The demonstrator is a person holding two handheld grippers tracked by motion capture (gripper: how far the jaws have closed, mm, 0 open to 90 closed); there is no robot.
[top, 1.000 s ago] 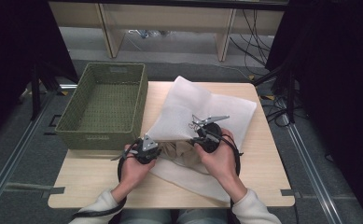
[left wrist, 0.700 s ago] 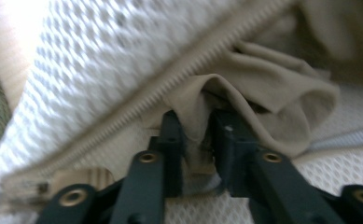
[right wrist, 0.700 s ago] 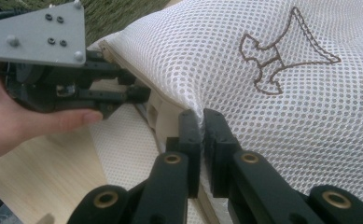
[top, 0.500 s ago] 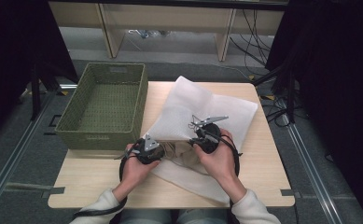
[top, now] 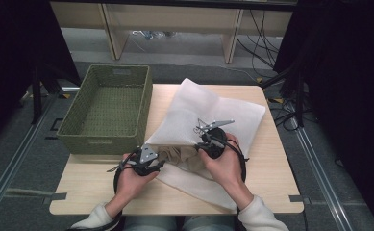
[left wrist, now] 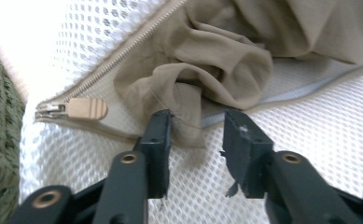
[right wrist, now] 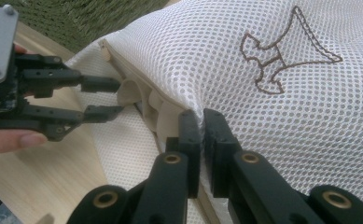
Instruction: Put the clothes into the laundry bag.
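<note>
A white mesh laundry bag (top: 208, 110) lies on the table with its zipped mouth facing me. A beige garment (top: 182, 156) bulges out of that mouth. My left gripper (top: 161, 161) is at the mouth. Its jaws (left wrist: 198, 130) stand apart, having just opened and then closed a little, and a fold of the garment (left wrist: 216, 60) reaches between the tips without being pinched. The tan zipper pull (left wrist: 87, 108) sits at the left end of the opening. My right gripper (right wrist: 201, 123) is shut on the bag's upper mesh edge (right wrist: 263, 56) and holds it raised. The left gripper (right wrist: 109, 98) is seen open beyond it.
A green woven basket (top: 79, 132) stands empty at the table's left, close to the left hand. The wooden table (top: 271, 163) has bare room on the right and along the front edge. Shelving and cables lie beyond the far edge.
The left gripper's jaws have come apart and the left hand has drawn slightly back from the bag's mouth. The right hand and the bag edge it holds have stayed put.
</note>
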